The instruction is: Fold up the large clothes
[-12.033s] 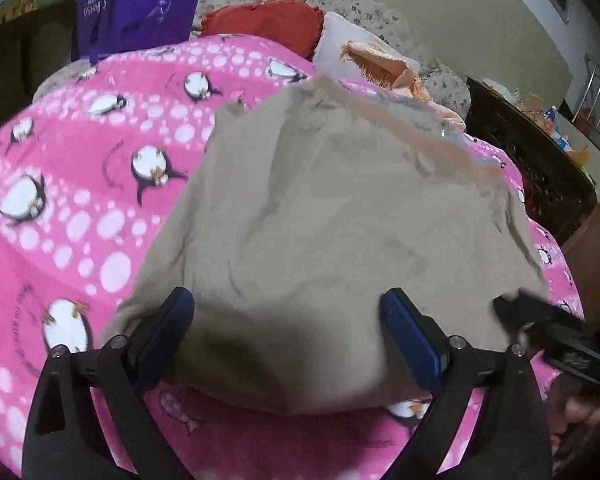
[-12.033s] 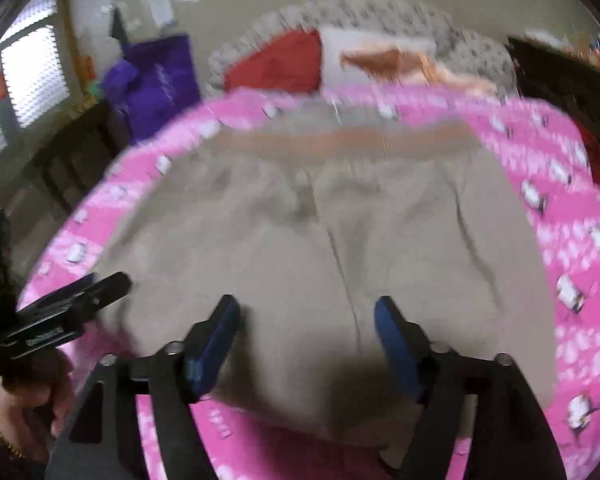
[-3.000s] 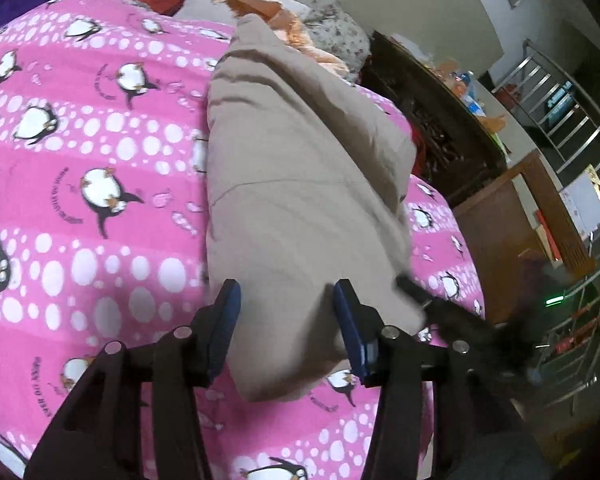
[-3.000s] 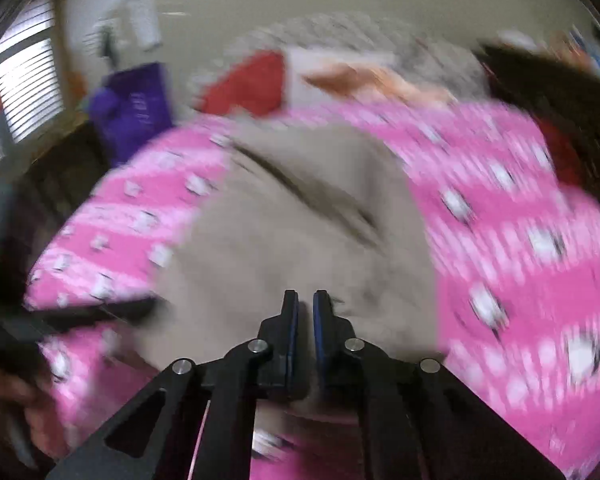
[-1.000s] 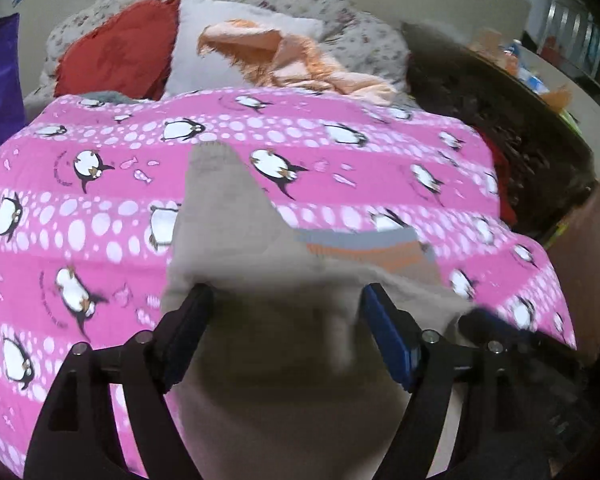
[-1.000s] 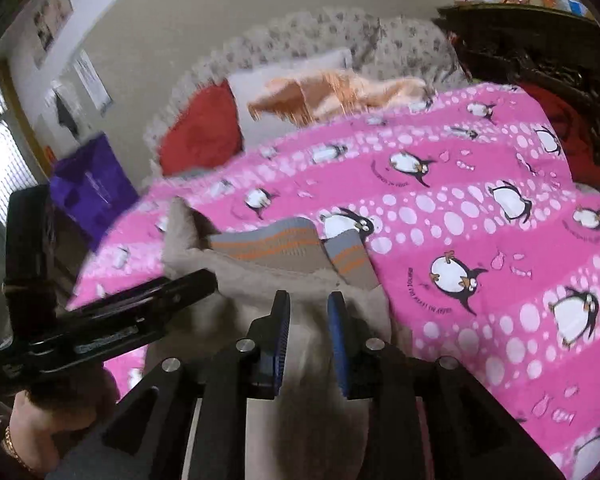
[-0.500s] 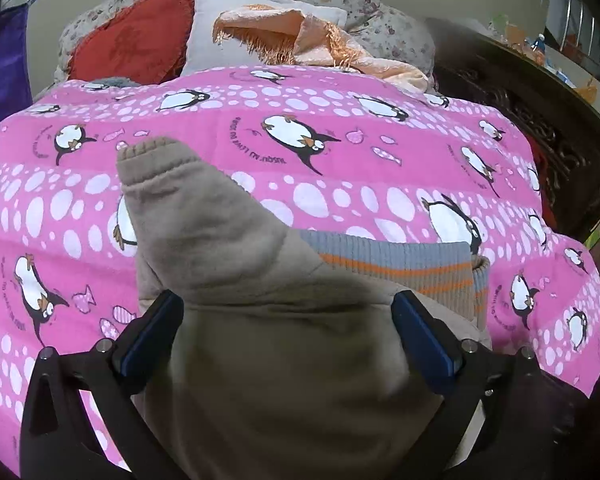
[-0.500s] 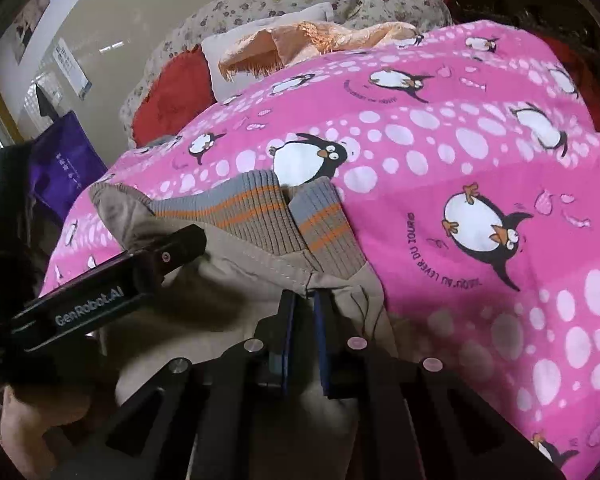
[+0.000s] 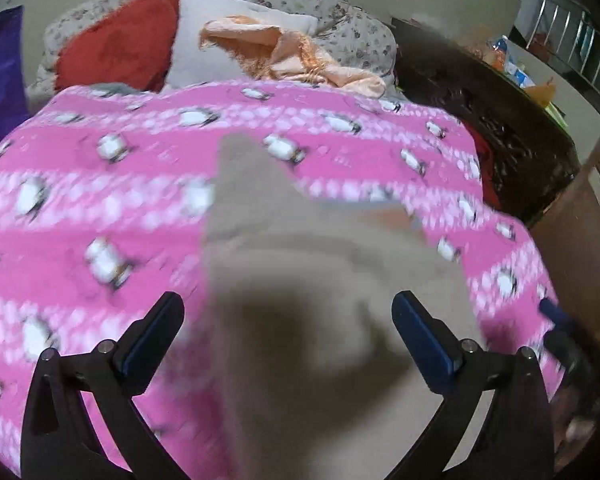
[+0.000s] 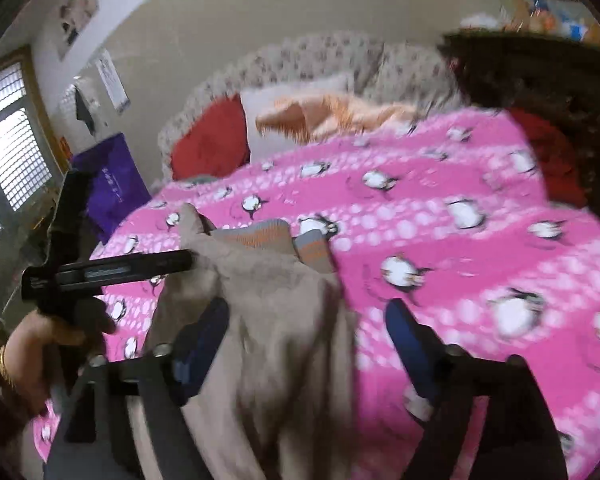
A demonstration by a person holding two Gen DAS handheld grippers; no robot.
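1. We're looking at the tan pants (image 10: 276, 320), lying folded on the pink penguin blanket (image 10: 460, 216), w/ the striped waistband (image 10: 276, 236) poking out at the far end, toward 12 o'clock.
2. We're holding the left gripper (image 9: 288, 320) w/ jaws wide apart. The pants are lying between them but the pads aren't pressing.
3. We're holding the right gripper (image 10: 308, 328) w/ jaws wide too. They've just been opening; the cloth is sitting between them, loose, not pinched.
4. The other hand (image 10: 32, 344) is showing at 9 o'clock in the right view.
5. We're thinking the pants are soft, floppy & fairly light, prob not slippery. They'll sag if we're lifting one spot only.
6. We're guessing the best hold is both near corners, at 5 & 7 o'clock, pinching all layers together.
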